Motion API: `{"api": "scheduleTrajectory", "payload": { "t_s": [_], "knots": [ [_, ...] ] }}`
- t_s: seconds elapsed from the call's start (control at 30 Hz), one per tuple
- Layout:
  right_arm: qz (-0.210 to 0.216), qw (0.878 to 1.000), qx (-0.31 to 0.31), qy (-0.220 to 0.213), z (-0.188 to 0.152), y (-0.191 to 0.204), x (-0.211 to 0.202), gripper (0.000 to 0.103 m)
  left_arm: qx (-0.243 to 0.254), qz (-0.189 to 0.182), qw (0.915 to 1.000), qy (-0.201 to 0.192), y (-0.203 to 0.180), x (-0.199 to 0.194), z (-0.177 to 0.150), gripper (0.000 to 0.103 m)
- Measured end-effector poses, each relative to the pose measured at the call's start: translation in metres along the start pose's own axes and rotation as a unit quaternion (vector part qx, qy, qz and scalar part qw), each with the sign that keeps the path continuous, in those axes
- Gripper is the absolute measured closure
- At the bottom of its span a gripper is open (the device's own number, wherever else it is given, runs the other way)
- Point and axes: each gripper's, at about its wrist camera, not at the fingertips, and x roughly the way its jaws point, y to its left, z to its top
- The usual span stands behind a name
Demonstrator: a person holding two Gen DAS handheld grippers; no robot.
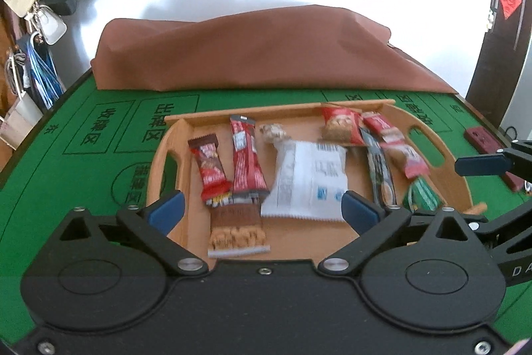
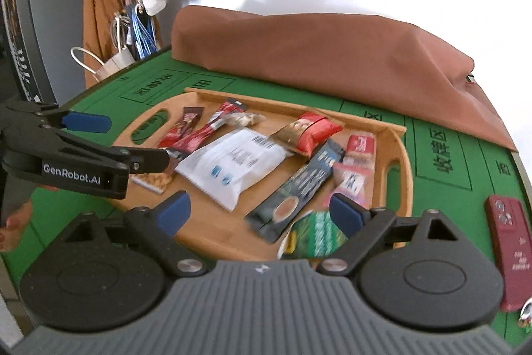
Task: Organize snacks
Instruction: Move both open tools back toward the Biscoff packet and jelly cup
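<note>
Both grippers hang over the wooden tray [image 1: 429, 122] on the green tabletop [image 1: 83, 122], each with its fingers spread wide and nothing between them: the left gripper [image 1: 262, 208] low in its frame, the right gripper [image 2: 259, 212] likewise. The snacks all lie in the tray; a white packet [image 1: 309, 178] sits mid-frame, red bars [image 1: 246, 162] left of it, a dark sachet [image 2: 299, 188] right. A maroon phone [image 2: 508, 252] rests at lower right.
</note>
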Motion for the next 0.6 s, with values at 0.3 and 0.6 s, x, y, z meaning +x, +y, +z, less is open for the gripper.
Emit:
{"api": "scheduleTrajectory", "payload": {
  "t_s": [0.3, 0.6],
  "knots": [
    [-0.022, 0.999, 0.001, -0.037, -0.039, 0.013, -0.030, 0.006, 0.002, 0.001, 1.0000, -0.007, -0.003, -0.029, -0.041, 0.001],
    [-0.051, 0.998, -0.005, -0.038, -0.065, 0.023, -0.041, 0.006, 0.006, 0.000, 0.9999, 0.010, -0.001, -0.040, -0.075, 0.000]
  ]
}}
